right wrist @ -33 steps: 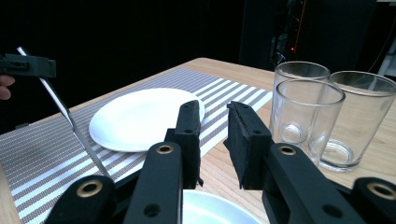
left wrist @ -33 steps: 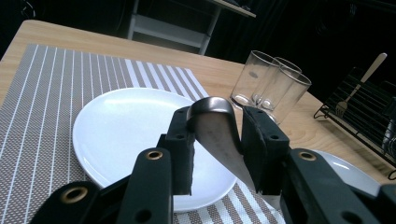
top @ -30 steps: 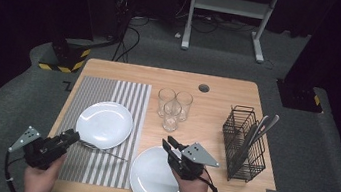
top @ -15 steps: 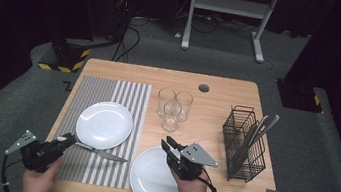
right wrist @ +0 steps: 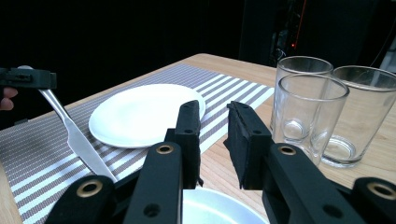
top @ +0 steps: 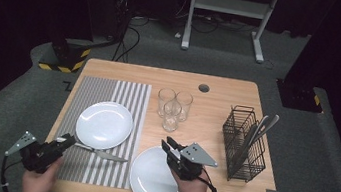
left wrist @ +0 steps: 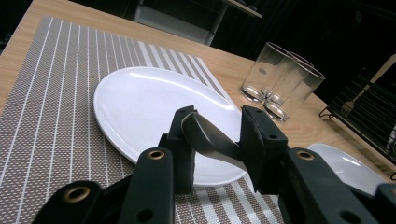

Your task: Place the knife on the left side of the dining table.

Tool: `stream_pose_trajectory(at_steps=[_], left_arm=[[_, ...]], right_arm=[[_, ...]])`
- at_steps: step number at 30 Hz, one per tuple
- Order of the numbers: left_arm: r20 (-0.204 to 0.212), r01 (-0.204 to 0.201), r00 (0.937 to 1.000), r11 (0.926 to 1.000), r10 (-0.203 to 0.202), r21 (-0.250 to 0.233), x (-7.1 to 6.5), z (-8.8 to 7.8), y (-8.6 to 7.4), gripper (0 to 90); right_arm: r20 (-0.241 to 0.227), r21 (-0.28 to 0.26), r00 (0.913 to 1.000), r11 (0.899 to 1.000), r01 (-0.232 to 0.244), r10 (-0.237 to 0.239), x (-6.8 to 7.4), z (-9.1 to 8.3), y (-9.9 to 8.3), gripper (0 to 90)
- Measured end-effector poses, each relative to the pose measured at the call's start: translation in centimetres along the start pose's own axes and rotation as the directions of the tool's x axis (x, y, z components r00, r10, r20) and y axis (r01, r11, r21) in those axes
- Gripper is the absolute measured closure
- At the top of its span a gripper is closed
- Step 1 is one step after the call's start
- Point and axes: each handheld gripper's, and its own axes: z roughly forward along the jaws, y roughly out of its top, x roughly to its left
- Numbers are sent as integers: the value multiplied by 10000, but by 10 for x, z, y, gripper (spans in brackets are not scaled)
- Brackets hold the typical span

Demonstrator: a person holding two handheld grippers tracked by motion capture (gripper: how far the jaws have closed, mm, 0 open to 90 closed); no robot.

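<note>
A silver table knife [top: 100, 153] lies across the striped placemat [top: 108, 92]. Its blade tip rests on the mat and its handle [left wrist: 210, 140] is raised. My left gripper [top: 67, 140] is shut on that handle at the mat's near left corner. Its jaws have just been opening a little, with the handle still between them. In the right gripper view the knife [right wrist: 79, 140] slants down from the left gripper [right wrist: 28, 77]. My right gripper [top: 170, 146] hovers open over the far edge of the near white plate [top: 154, 177], with nothing between its jaws.
A second white plate [top: 104, 124] sits on the placemat just beyond the knife. Three clear glasses [top: 173, 105] stand at the table's middle. A black wire basket [top: 245, 144] holding cutlery [top: 260, 129] stands at the right.
My left hand has drawn back slightly toward the table's near left corner with the knife handle in its jaws. The right gripper has not moved.
</note>
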Motion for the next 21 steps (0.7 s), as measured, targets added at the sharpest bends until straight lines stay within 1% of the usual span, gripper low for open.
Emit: stream_pose_trajectory(at_steps=[4, 11, 12, 14, 16, 18, 21], left_arm=[[-65, 22, 10000, 10000, -22, -73, 2, 0, -2, 652], [-228, -261, 9994, 9996, 263, 64, 9, -3, -5, 631], [-241, -249, 9994, 9997, 250, 56, 9, -3, -5, 628], [-283, -372, 9989, 9992, 376, 115, 11, -4, -7, 624], [-288, -382, 9988, 9992, 385, 121, 12, -5, -7, 623], [-290, -466, 9985, 9987, 471, 189, 14, -5, -8, 621], [-310, -692, 9970, 9967, 705, 419, 18, -7, -8, 618]], right_arm=[[4, 43, 10000, 10000, -26, 26, 0, 1, -1, 737], [15, 88, 10000, 9999, -48, 48, -1, 1, -5, 736], [22, 95, 10000, 9999, -37, 37, -1, 2, -6, 736], [52, 145, 10000, 9999, -56, 55, -2, 2, -7, 735], [96, 188, 9999, 9998, -45, 43, -3, 2, -10, 733], [153, 279, 9999, 9996, -49, 45, -5, 1, -12, 730], [273, 418, 9996, 9991, -21, 10, -8, 1, -17, 724]])
